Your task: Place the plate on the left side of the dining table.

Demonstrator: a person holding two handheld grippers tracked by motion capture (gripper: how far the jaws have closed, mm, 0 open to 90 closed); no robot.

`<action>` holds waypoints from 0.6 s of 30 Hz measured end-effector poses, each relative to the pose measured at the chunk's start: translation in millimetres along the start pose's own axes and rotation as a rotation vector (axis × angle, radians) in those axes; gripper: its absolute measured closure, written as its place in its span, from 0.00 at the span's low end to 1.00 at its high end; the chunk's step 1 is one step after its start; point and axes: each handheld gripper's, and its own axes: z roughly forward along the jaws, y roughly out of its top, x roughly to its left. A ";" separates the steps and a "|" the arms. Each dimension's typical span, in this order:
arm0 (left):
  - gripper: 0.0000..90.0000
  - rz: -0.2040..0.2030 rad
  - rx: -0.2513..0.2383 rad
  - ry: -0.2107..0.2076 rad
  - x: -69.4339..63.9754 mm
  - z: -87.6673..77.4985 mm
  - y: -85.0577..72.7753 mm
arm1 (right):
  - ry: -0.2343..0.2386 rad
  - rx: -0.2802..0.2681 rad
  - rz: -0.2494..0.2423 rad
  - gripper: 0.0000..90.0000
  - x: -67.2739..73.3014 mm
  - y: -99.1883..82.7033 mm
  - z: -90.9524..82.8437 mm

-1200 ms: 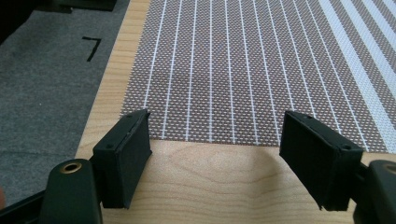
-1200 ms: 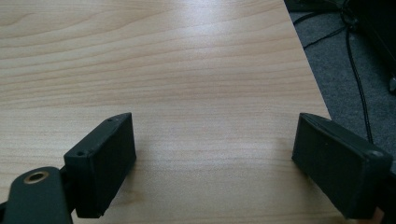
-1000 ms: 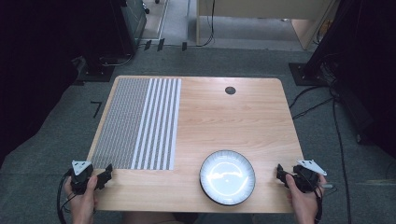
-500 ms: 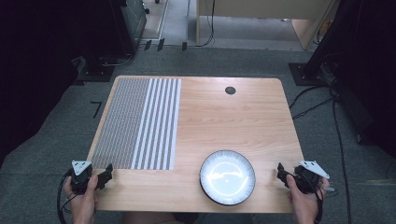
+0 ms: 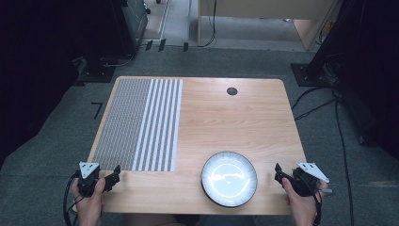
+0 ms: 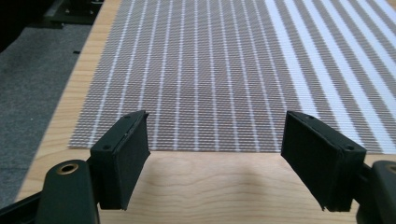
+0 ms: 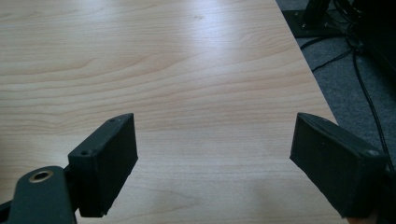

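L gripper (image 5: 114, 173) is held at the table's (image 5: 226, 122) near-left corner, jaws apart w/ nothing between, just short of the striped placemat's (image 5: 141, 122) near edge. R gripper (image 5: 278, 173) is held at the near-right edge, jaws wide, nothing gripped. The plate (image 5: 229, 179) is seen between them, close to the near edge, nearer the R gripper. Bare wood is left open beyond the plate, up to a small dark grommet (image 5: 232, 91).

txt: none legible | labels: none | nos.: none
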 end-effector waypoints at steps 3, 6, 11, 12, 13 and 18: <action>0.26 0.006 -0.003 -0.013 -5.9 -0.3 0.1 | 0.006 0.001 0.005 0.16 2.2 0.4 -1.2; 0.26 0.009 -0.006 -0.022 -10.9 -0.7 0.1 | 0.015 -0.003 0.009 0.16 7.0 1.0 -3.6; 0.26 0.004 -0.012 -0.041 -20.2 -2.2 0.7 | 0.029 -0.009 0.011 0.16 13.5 1.6 -6.4; 0.26 0.007 -0.014 -0.045 -22.3 -2.6 0.9 | 0.034 -0.011 0.010 0.16 15.2 1.7 -7.2; 0.26 0.007 -0.017 -0.048 -24.0 -2.8 1.0 | 0.036 -0.013 0.009 0.16 16.4 1.8 -7.9; 0.24 0.023 -0.018 -0.081 -35.1 -3.8 0.9 | 0.050 -0.019 0.008 0.17 23.4 1.8 -11.1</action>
